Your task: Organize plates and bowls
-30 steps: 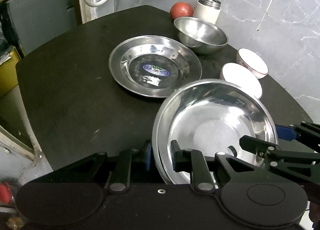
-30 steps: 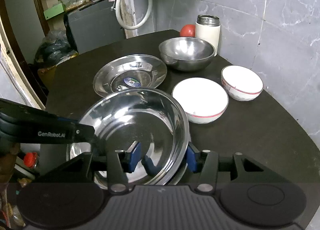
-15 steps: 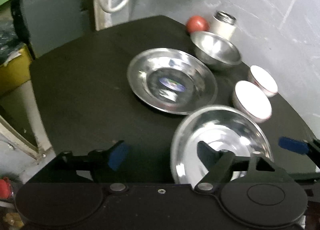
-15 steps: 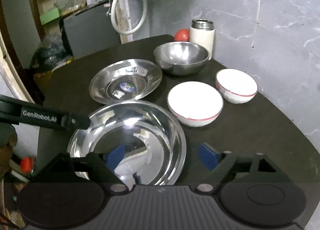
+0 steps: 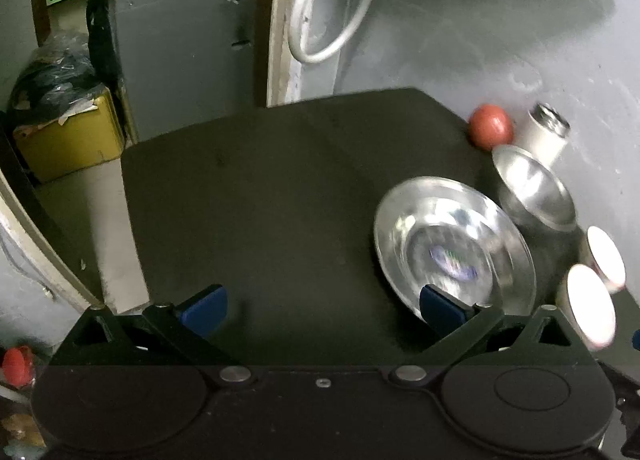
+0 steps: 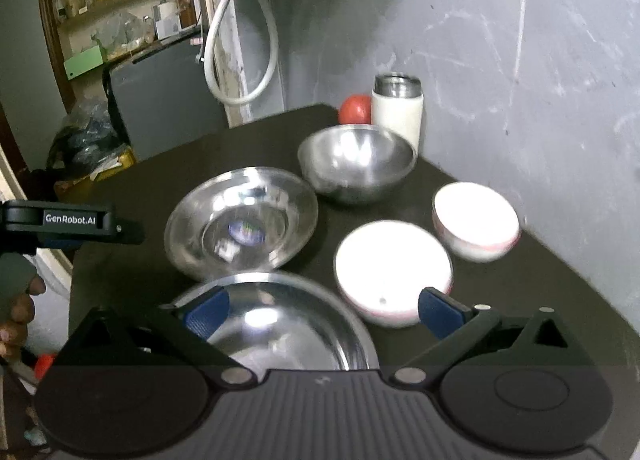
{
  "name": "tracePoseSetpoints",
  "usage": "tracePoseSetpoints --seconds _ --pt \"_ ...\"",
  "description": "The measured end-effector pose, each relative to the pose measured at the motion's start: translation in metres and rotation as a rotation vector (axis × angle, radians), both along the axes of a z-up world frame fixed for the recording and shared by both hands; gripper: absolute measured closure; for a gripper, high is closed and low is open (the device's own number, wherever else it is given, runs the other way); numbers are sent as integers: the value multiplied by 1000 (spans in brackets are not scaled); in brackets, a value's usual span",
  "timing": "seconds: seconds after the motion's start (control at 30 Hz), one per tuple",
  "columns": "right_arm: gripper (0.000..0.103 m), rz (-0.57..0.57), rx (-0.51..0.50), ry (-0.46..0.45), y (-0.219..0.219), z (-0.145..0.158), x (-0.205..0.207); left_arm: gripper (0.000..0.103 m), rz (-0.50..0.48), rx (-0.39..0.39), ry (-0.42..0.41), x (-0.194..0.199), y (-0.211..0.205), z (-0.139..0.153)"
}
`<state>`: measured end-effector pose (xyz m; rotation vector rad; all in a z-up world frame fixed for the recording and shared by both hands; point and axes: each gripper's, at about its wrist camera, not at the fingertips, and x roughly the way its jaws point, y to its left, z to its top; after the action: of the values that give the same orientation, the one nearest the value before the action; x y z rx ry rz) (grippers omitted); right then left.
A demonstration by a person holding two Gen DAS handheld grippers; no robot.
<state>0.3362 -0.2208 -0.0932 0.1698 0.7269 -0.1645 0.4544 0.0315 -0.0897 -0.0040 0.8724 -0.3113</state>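
Note:
My left gripper (image 5: 322, 310) is open and empty over bare dark table (image 5: 260, 199). To its right lie a steel plate with a sticker (image 5: 452, 252), a steel bowl (image 5: 532, 191) and two white bowls (image 5: 592, 300). My right gripper (image 6: 323, 312) is also open, held just above a second steel plate (image 6: 280, 328) that rests on the table near the front edge. Beyond it in the right wrist view stand the sticker plate (image 6: 240, 227), the steel bowl (image 6: 356, 163), a wide white bowl (image 6: 394, 268) and a smaller white bowl (image 6: 476, 219).
A white flask (image 6: 398, 107) and a tomato (image 6: 354, 107) stand at the table's far corner against the grey wall. The left gripper's housing (image 6: 72, 221) and a hand (image 6: 16, 288) are at the table's left edge. A grey cabinet (image 5: 180, 59) stands behind.
Both grippers have opened and let go of the near steel plate, which now lies on the table. Both pulled back, and the left gripper swung away to the left.

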Motion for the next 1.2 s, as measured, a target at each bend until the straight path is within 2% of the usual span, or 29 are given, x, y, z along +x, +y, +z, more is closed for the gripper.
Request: tracePoseSetpoints --seconds 0.17,0.4,0.67,0.93,1.03,1.2 --pt "0 13 -14 -25 0 -1 38 1 -1 -15 -36 25 -6 -2" --pt "0 20 -44 -9 2 -10 82 1 -28 -13 -60 44 -26 -10" --pt "1 42 -91 37 -1 -20 98 1 -60 25 -62 43 -30 -21" --pt "1 96 -63 94 -4 -29 109 1 -89 22 -69 41 -29 -24" --pt "1 108 -83 106 -2 -31 111 7 -116 14 -60 40 -31 -26" --pt "11 115 -111 124 0 -33 114 22 -142 -6 -47 39 -32 -26"
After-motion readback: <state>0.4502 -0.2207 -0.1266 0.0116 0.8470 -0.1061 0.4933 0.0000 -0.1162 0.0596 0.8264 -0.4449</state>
